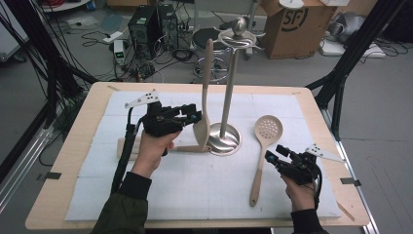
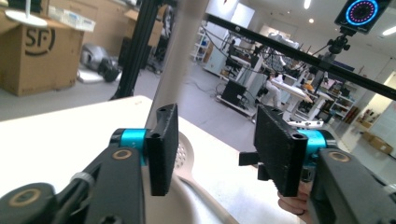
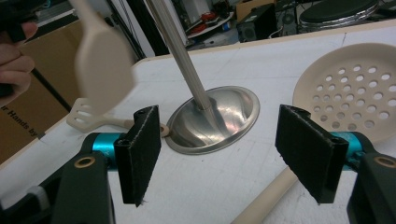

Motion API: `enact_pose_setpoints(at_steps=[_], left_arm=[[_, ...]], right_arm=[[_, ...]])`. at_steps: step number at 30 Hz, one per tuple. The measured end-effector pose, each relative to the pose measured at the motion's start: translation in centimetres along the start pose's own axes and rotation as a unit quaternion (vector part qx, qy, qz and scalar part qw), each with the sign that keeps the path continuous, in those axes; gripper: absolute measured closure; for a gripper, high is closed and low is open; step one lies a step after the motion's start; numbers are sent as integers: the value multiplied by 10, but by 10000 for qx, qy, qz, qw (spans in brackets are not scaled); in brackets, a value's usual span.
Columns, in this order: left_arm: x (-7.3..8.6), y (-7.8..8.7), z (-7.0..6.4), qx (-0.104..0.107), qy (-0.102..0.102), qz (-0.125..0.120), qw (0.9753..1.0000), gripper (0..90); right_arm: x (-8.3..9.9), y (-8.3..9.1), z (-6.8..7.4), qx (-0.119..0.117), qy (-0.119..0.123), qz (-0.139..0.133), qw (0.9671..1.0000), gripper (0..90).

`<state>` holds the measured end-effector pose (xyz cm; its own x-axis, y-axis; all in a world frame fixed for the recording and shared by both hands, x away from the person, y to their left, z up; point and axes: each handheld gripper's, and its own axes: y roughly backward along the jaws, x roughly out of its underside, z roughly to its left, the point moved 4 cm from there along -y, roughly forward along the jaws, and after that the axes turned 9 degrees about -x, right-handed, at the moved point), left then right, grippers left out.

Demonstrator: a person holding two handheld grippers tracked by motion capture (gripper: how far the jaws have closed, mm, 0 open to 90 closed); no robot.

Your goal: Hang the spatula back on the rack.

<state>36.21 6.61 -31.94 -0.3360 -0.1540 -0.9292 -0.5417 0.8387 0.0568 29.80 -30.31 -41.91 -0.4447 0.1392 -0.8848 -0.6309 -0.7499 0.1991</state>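
High view showed the stand, a steel post on a round base, near the middle of the tabletop, with 1 spatula hanging from its top ring. The left gripper sat just left of the stand, close to the hanging blade, and its jaws stood apart with nothing between them. A slotted turner lay flat to the left of the base, its handle end touching or nearly touching the rim. The skimmer lay right of the stand, bowl toward the far edge. The right gripper rested just right of the skimmer's handle, jaws apart and empty.

Risks, as I judged them: the spatula looked blurred in the right gripper view, so it was probably swinging; a nudge from the left gripper could have knocked it off the ring. Any sideways push high on the post might have tipped the stand, since the base was small. Grasping the skimmer near its handle end could have let the heavy bowl droop.

Room was ample in front of the stand and right of the skimmer; the tightest spot lay between the left gripper and the post.
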Motion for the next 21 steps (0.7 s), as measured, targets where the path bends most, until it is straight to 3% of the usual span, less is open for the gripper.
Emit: enact_pose_setpoints(at_steps=[4,12,18,21], left_arm=[[2,6,2,-125,-30,37,9999,397],[10,18,6,-274,-141,58,9995,323],[20,26,2,-331,-414,219,9984,257],[25,32,4,-322,-428,174,9984,242]], right_arm=[[0,-1,1,-20,27,-14,10000,310],[0,-2,2,-40,58,27,10000,309],[1,-4,4,-65,98,62,9999,307],[1,-5,5,-105,163,58,9998,304]])
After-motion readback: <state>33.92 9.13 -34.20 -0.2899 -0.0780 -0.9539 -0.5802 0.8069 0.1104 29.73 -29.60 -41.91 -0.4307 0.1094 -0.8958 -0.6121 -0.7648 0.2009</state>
